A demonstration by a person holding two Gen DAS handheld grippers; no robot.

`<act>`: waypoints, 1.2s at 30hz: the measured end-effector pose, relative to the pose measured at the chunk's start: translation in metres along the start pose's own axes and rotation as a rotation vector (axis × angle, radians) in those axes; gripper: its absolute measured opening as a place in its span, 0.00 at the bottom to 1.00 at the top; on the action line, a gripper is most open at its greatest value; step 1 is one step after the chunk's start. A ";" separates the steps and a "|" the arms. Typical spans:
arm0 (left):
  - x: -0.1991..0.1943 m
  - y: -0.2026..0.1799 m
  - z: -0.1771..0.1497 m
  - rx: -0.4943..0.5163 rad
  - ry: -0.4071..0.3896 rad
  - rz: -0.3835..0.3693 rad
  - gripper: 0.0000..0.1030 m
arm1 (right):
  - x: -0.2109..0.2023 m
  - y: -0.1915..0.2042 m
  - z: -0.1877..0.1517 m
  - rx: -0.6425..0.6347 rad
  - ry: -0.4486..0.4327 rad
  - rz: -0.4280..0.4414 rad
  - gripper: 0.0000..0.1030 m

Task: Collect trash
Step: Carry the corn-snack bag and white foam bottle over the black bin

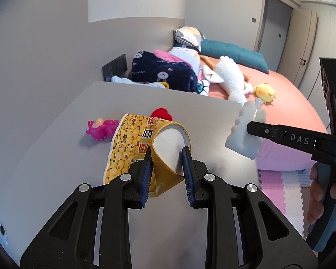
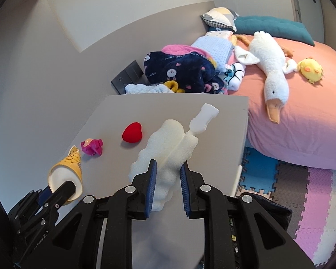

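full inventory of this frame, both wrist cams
paper cup: 1, yellow print, white inside, held in left gripper above table
foam piece: 1, white, with a white plastic part at its far end, held in right gripper
heart: 1, red, on table
toy: 1, magenta, on table left of the heart
table: 1, grey, by the wall
goose plush: 1, white, on bed
chick plush: 1, yellow, on bed
blanket: 1, navy, rabbit print, on the bed's near end
bed: 1, pink sheet
floor mats: several, pink, blue, white, grey
left gripper: 1, black, blue pads
right gripper: 1, black, blue pads
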State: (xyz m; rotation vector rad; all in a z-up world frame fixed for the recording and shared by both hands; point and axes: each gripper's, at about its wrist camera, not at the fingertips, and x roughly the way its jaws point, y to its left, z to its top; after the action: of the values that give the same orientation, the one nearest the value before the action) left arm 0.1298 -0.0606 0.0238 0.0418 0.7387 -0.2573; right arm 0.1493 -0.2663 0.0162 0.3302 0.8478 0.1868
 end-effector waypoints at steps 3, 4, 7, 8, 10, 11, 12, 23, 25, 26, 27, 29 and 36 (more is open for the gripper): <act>-0.009 -0.011 -0.002 0.009 -0.005 -0.003 0.25 | -0.015 -0.008 -0.008 0.008 -0.005 -0.002 0.22; -0.012 -0.014 -0.003 0.011 -0.005 -0.008 0.25 | -0.019 -0.011 -0.010 0.011 -0.006 -0.004 0.22; -0.019 -0.024 -0.006 0.017 -0.007 -0.019 0.25 | -0.031 -0.018 -0.017 0.015 -0.010 -0.010 0.22; -0.021 -0.028 -0.007 0.019 -0.006 -0.025 0.25 | -0.034 -0.020 -0.019 0.016 -0.011 -0.011 0.22; -0.024 -0.035 -0.009 0.026 -0.005 -0.032 0.25 | -0.042 -0.025 -0.024 0.021 -0.014 -0.013 0.22; -0.026 -0.038 -0.011 0.030 -0.005 -0.036 0.25 | -0.046 -0.027 -0.025 0.024 -0.016 -0.014 0.22; -0.027 -0.042 -0.013 0.034 -0.004 -0.042 0.25 | -0.050 -0.031 -0.027 0.028 -0.018 -0.014 0.22; -0.038 -0.084 -0.028 0.072 0.014 -0.092 0.25 | -0.081 -0.060 -0.047 0.055 -0.030 -0.030 0.23; -0.039 -0.092 -0.032 0.075 0.020 -0.109 0.25 | -0.086 -0.065 -0.050 0.061 -0.033 -0.035 0.23; -0.039 -0.095 -0.033 0.075 0.022 -0.117 0.25 | -0.088 -0.068 -0.051 0.064 -0.034 -0.038 0.23; -0.038 -0.098 -0.035 0.073 0.024 -0.128 0.25 | -0.091 -0.073 -0.053 0.069 -0.037 -0.045 0.23; -0.036 -0.105 -0.038 0.071 0.036 -0.152 0.25 | -0.095 -0.079 -0.055 0.076 -0.041 -0.054 0.23; -0.030 -0.138 -0.048 0.109 0.061 -0.200 0.25 | -0.113 -0.109 -0.067 0.112 -0.054 -0.107 0.23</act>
State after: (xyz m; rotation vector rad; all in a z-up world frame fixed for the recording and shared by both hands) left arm 0.0431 -0.1819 0.0159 0.0799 0.7894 -0.4893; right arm 0.0288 -0.3871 0.0150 0.3918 0.8219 0.0305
